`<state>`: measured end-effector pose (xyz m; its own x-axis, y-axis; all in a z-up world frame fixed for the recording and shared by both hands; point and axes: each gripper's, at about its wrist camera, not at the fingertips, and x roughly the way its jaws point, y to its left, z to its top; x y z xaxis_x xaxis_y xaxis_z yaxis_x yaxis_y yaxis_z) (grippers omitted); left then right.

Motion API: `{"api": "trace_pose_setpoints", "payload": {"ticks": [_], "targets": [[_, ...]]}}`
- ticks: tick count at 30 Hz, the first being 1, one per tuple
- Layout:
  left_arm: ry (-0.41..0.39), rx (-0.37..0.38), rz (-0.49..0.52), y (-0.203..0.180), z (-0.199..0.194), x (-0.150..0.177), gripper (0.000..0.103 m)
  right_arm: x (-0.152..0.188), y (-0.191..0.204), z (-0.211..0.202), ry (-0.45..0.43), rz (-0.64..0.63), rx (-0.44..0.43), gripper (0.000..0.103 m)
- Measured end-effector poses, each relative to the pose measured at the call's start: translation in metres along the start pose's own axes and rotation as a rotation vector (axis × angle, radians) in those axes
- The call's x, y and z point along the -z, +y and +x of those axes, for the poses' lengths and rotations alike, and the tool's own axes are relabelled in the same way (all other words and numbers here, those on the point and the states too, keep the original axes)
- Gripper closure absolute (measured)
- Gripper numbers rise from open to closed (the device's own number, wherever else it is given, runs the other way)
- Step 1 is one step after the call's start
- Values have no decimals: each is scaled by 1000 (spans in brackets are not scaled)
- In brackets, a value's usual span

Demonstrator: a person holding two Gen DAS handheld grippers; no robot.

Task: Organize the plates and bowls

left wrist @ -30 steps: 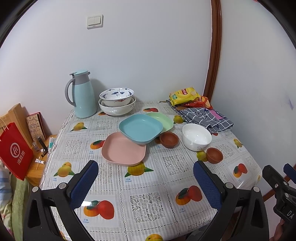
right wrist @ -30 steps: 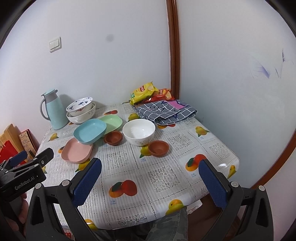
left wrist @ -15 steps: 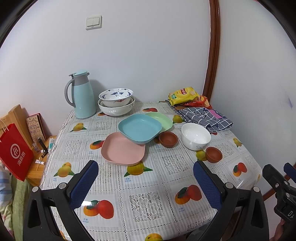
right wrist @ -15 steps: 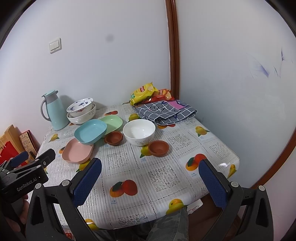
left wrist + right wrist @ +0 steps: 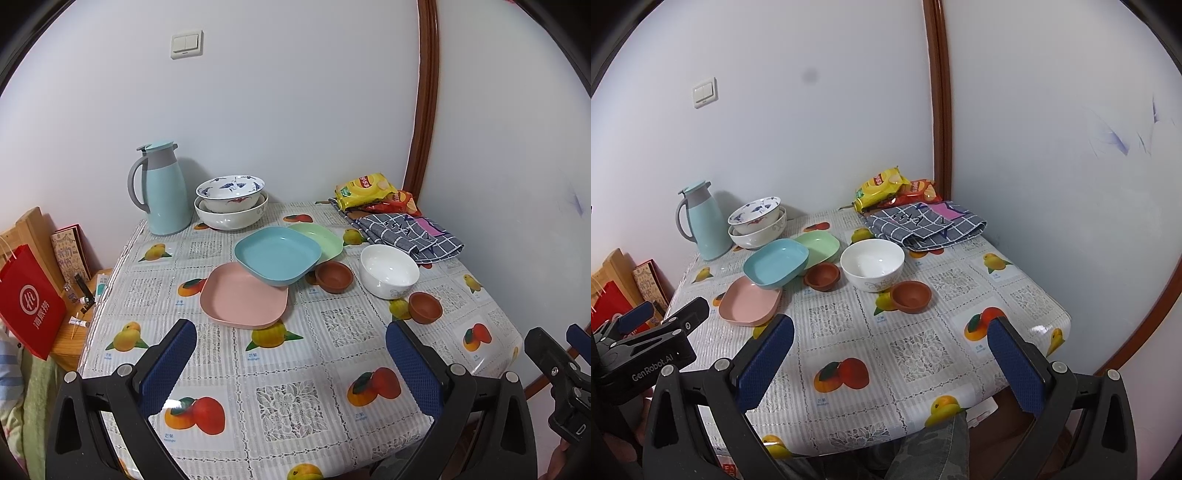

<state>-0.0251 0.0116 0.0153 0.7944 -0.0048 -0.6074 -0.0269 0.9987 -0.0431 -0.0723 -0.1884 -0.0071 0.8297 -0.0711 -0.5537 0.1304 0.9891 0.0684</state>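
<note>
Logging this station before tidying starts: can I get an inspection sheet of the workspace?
Surface: table under fruit-print cloth.
Job's things: pink plate, blue plate tilted over it, green plate, white bowl, two brown cups, two nested bowls.
Clutter: thermos jug, snack bags, checked cloth.
Tongs: left tongs open, right tongs open, both empty.
Cables: nothing seen.
Surroundings: red bag, wall switch.

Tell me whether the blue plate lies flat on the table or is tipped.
Tipped. The blue plate rests across the pink plate and the green plate, its near edge lifted over the pink one rather than flat on the tablecloth.
</note>
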Motion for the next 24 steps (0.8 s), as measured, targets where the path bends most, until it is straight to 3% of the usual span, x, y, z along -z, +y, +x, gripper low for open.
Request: {"api": "trace_pose_setpoints", "payload": {"ticks": [24], "targets": [[18,15,15,-2,17,-14,0,-11,-4,9,-4,30,-7,0]]}}
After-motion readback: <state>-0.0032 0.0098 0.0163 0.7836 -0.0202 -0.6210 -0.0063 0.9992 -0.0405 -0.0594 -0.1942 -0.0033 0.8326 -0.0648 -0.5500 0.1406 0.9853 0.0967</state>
